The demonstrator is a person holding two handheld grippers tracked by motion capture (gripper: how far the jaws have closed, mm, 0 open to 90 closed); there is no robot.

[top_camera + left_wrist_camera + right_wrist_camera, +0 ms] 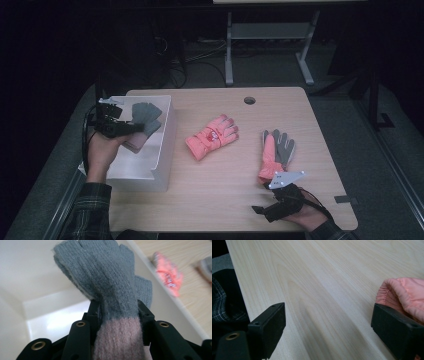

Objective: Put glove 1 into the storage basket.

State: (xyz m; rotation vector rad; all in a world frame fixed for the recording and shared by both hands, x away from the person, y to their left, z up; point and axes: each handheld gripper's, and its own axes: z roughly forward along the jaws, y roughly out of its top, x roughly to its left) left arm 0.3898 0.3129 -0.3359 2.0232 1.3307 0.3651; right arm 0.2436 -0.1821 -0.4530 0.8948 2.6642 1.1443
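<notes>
Gripping a grey and pink knitted glove (110, 290) at the cuff, the left gripper (112, 125) holds it over the white box (165, 145) at the table's (210, 200) left edge. A pink ski glove (212, 136) lies mid-table. Farther right, the right gripper (280, 200) rests with jaws wide apart, bare wood between them, just beside a pink and grey glove (276, 152).

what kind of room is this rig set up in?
Probably a lab or office workspace, not a home. A light wooden desk with a round cable hole stands on grey carpet, loose black cables trail on the floor behind it, and the grey metal legs of a second desk show beyond.
</notes>
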